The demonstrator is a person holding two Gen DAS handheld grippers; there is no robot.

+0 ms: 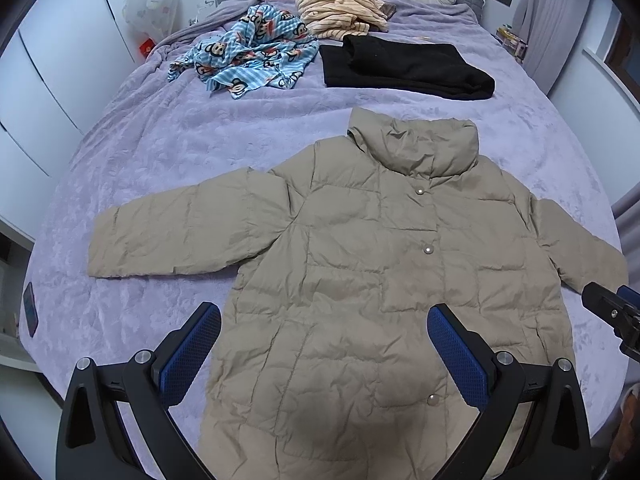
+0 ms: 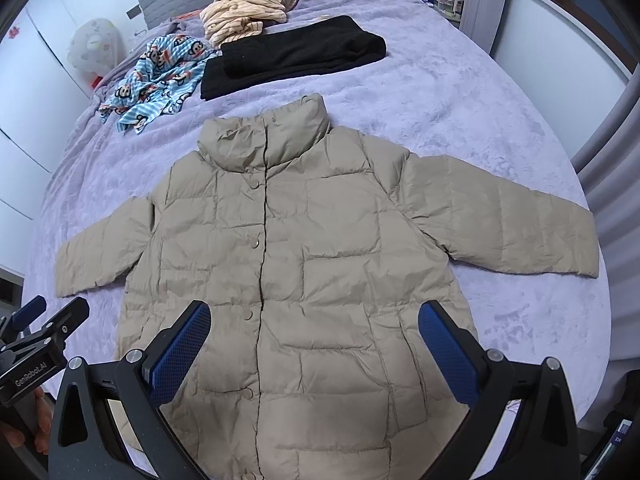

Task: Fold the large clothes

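One beige quilted puffer jacket (image 1: 360, 280) lies flat, front up and snapped shut, on the bed's lavender plush blanket (image 1: 160, 152), sleeves out toward 9 and 3 o'clock, collar at 12. Left claw (image 1: 324, 356) hovers over the hem, spread wide, gripping nothing. Right claw (image 2: 316, 356) is the same, wide open and empty. Up at 12 o'clock: a folded black fleece garment (image 1: 408, 66), a crumpled blue monkey-print cloth (image 1: 248, 56), and a heap of peach striped fabric (image 1: 340, 4).

The beige jacket (image 1: 340, 280) hem is running off the bottom edge in both my views. My right gripper (image 1: 612, 312) is showing only partly at the frame edge.
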